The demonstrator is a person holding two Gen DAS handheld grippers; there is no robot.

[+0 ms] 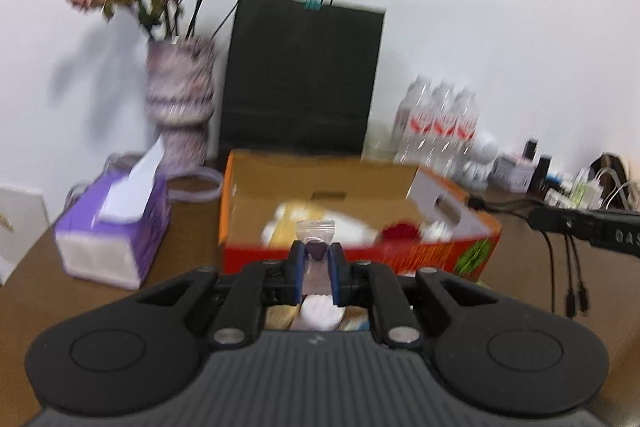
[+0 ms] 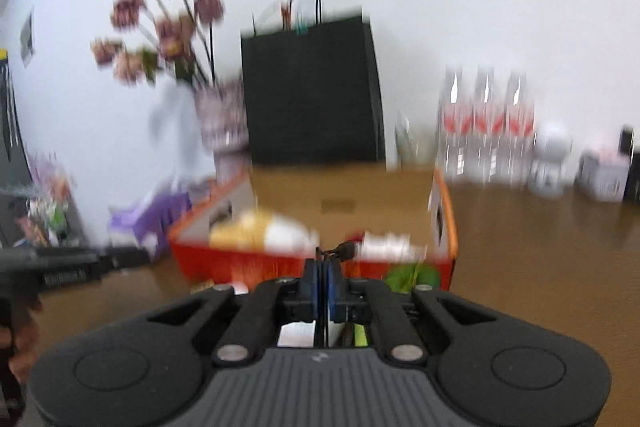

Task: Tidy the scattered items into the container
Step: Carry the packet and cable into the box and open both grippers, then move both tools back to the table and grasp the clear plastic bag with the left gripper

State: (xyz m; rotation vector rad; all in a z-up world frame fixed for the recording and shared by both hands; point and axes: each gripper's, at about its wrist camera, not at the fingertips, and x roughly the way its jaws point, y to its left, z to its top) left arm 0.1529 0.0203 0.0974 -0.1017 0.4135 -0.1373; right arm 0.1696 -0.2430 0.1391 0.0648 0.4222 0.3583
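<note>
An open orange cardboard box (image 1: 440, 251) sits on the brown table and holds several items, among them a yellow-white packet (image 1: 296, 219). My left gripper (image 1: 316, 251) is shut on a small clear zip bag (image 1: 315, 233) with a dark purple piece inside, held just in front of the box's near wall. My right gripper (image 2: 323, 265) is shut on a thin black cable (image 2: 340, 250), its plug end sticking out above the fingertips, close to the same box (image 2: 448, 227). The packet (image 2: 256, 231) shows inside the box there too. Both views are blurred.
A purple tissue box (image 1: 116, 227) stands left of the box. Behind are a flower vase (image 1: 180, 99), a black paper bag (image 1: 300, 79), water bottles (image 1: 440, 123) and small gadgets. Loose items lie on the table under the left gripper's fingers (image 1: 320, 311).
</note>
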